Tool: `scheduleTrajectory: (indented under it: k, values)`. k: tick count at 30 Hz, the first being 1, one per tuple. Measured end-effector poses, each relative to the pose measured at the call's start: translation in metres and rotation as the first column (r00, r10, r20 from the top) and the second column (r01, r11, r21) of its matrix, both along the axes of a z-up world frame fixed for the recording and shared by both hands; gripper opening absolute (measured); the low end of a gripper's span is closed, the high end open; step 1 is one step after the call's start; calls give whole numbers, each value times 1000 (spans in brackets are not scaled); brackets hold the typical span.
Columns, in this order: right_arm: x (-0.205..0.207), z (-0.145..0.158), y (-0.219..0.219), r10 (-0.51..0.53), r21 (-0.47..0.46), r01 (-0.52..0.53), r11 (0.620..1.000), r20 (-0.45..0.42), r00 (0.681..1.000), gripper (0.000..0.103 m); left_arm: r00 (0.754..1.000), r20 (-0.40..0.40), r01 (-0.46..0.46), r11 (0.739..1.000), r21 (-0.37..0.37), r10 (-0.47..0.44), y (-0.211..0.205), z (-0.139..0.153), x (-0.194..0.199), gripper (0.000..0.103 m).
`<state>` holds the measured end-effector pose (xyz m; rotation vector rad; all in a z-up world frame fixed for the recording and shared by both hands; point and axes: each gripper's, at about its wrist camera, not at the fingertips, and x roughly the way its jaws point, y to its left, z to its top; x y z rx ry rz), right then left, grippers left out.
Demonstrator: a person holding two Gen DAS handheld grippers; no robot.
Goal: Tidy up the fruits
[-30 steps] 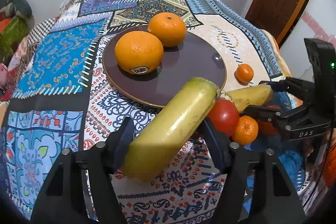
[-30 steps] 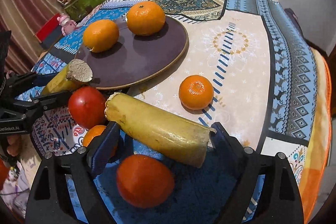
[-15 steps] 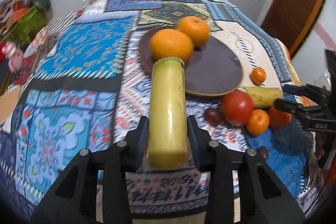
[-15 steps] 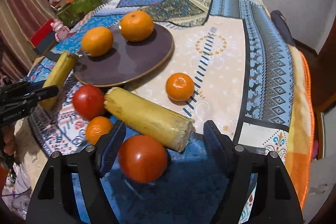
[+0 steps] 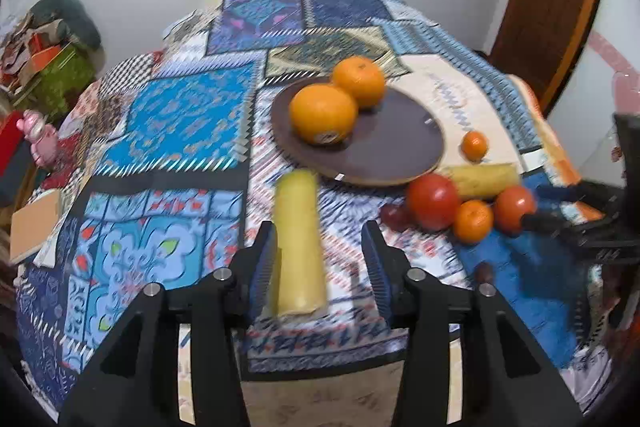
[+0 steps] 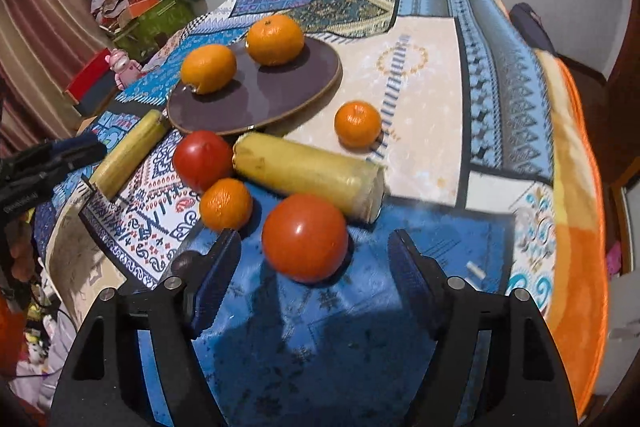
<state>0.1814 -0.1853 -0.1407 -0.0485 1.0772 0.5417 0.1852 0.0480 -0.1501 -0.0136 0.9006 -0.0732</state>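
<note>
Your left gripper (image 5: 318,259) gapes around the banana piece (image 5: 300,239) near the table's front edge — back straight off; right gripper (image 6: 308,279) — wide, empty.

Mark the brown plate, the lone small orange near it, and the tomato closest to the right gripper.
brown plate (image 6: 256,107): right wrist view, bare middle of its surface.
small orange (image 6: 357,123): right wrist view, centre of its peel.
tomato (image 6: 305,237): right wrist view, centre of its skin, ahead of the right gripper (image 6: 314,273).
</note>
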Motion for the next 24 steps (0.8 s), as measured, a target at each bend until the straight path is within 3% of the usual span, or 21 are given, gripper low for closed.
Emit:
scheduleTrajectory:
  k: [6, 13, 24]
  values:
    - [2, -9, 2, -3, 35, 5, 999, -32, 999, 55, 997, -22, 76, 995, -60, -78, -29, -2, 22, 48]
    - [3, -18, 2, -2, 58, 4, 998, -47, 999, 51, 988, -65, 139, 989, -59, -142, -64, -21, 43, 48]
    - [1, -15, -2, -2, 86, 6, 996, -44, 999, 47, 978, -119, 163, 984, -77, -171, -79, -40, 61, 51]
